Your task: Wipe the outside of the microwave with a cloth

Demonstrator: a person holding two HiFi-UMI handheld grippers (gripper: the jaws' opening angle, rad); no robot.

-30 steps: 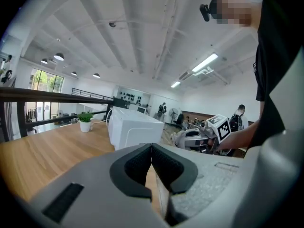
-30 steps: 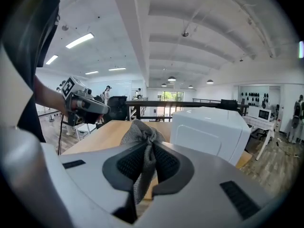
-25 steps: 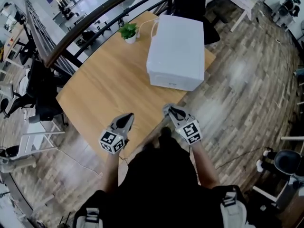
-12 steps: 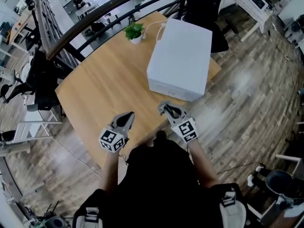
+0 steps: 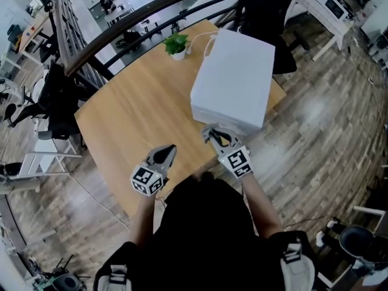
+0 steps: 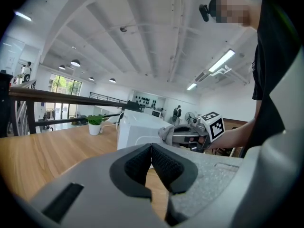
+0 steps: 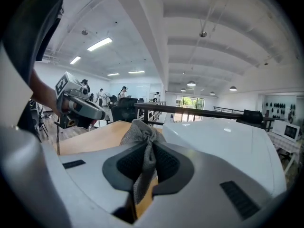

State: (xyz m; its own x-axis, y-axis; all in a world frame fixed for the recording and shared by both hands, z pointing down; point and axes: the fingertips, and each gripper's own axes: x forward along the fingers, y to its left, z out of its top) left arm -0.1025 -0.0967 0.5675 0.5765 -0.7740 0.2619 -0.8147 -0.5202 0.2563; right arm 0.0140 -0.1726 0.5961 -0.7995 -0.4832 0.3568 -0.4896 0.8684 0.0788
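The right gripper [image 7: 145,164] is clamped on a bunched grey cloth [image 7: 141,132], just beside the near face of the white microwave [image 5: 233,80] on the wooden table [image 5: 130,117]. Pressing the cloth flat and sweeping evenly would probably clean best. The left gripper [image 6: 152,163] hangs closed and empty above the table's near edge, with both forearms reaching forward.

- The head view looks steeply down from above the person onto the table [image 5: 121,120], the microwave [image 5: 236,71], the left gripper [image 5: 168,153] and the right gripper [image 5: 210,133].
- The left gripper view sits low over the table, facing the microwave and the right gripper.
- The right gripper view faces along the microwave, close beside it.
- All three share the table and the microwave.
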